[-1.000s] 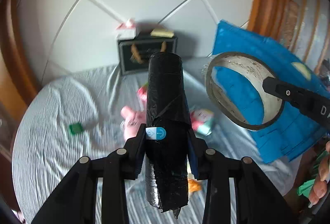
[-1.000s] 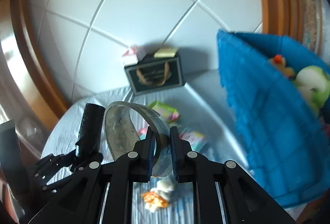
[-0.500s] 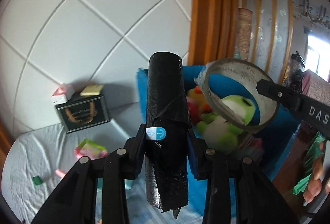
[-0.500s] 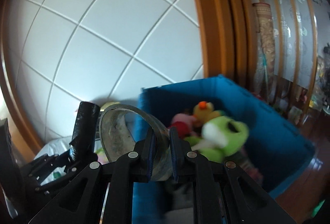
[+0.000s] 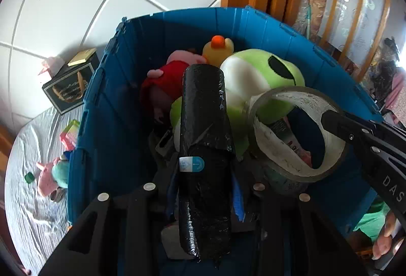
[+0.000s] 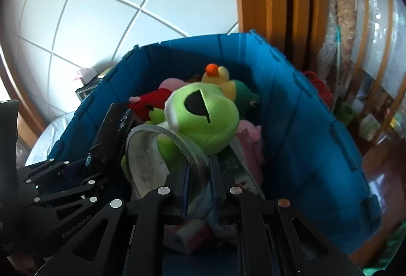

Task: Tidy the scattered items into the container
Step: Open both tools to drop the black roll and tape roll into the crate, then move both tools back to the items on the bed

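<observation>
The green plush frog (image 5: 256, 78) fills the blue bin's (image 5: 109, 123) middle; free room lies along its left wall.

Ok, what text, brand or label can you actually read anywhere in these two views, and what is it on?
"DAS": cut off at the frame edge, on the right gripper arm.
"Gen Robot.AI": on the left gripper arm.
Blue-and-white sticker on the black wrapped roll: an arrow, wording too small.
Printed packet behind the clear tape ring: unreadable.
</observation>
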`<state>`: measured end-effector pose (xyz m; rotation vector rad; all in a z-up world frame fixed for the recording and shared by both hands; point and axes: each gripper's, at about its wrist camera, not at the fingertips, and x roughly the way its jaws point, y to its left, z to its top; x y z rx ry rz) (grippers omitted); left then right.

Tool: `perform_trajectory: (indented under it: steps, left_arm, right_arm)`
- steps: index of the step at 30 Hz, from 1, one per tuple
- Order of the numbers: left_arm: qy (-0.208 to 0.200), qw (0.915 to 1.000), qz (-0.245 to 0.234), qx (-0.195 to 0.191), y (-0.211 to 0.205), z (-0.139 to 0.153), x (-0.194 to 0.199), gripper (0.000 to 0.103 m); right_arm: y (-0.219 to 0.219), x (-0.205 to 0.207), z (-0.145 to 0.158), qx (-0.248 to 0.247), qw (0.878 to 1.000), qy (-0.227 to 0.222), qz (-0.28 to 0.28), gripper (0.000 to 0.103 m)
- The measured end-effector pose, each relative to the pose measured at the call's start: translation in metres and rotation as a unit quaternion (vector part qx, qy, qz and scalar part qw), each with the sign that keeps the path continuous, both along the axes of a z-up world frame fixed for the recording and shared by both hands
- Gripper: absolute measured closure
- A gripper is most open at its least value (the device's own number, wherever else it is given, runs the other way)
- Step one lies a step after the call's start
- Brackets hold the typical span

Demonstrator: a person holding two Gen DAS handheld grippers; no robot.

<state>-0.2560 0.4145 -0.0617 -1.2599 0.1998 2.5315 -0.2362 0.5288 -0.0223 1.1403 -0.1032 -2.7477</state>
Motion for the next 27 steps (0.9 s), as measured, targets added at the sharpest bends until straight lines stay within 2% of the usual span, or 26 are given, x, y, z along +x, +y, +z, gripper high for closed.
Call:
perform_trajectory:
  steps: [8, 10, 12, 13, 15, 16, 17, 19, 27]
  left_arm:
    - [-0.002, 0.9996, 0.025, -0.013, -0.015, -0.01, 0.002, 0.066]
    - [0.007, 0.9995, 0.025, -0.016, -0.017, -0.009, 0.007, 0.059]
    - [0.018, 0.9994, 0.028, -0.014, -0.018, -0.005, 0.01, 0.046]
    - [0.023, 0.9992, 0.028, -0.014, -0.018, -0.003, 0.013, 0.044]
    - [0.028, 0.9992, 0.027, -0.012, -0.017, 0.0, 0.018, 0.043]
    - [0.029, 0.9992, 0.026, -0.012, -0.016, 0.001, 0.02, 0.042]
    - [0.03, 0.9992, 0.025, -0.012, -0.016, 0.002, 0.022, 0.042]
    - [0.034, 0.9991, 0.023, -0.011, -0.016, 0.004, 0.028, 0.042]
    - [0.046, 0.9987, 0.022, -0.002, -0.017, 0.012, 0.05, 0.042]
  right_arm:
    - [0.009, -0.009, -0.012, 0.007, 1.0, -0.022, 0.007, 0.087]
    - [0.011, -0.009, -0.015, 0.009, 1.0, -0.026, 0.005, 0.086]
    - [0.014, -0.008, -0.017, 0.008, 1.0, -0.03, 0.002, 0.085]
    - [0.015, -0.007, -0.018, 0.008, 0.999, -0.032, 0.003, 0.085]
    - [0.017, -0.005, -0.019, 0.008, 0.999, -0.033, 0.003, 0.08]
    - [0.017, -0.003, -0.018, 0.011, 0.999, -0.033, 0.001, 0.069]
    - [0.017, -0.001, -0.018, 0.016, 0.999, -0.034, -0.002, 0.051]
    - [0.019, 0.004, -0.016, 0.02, 0.999, -0.027, -0.005, 0.035]
    - [0.023, 0.026, -0.004, 0.017, 1.0, -0.008, -0.013, 0.034]
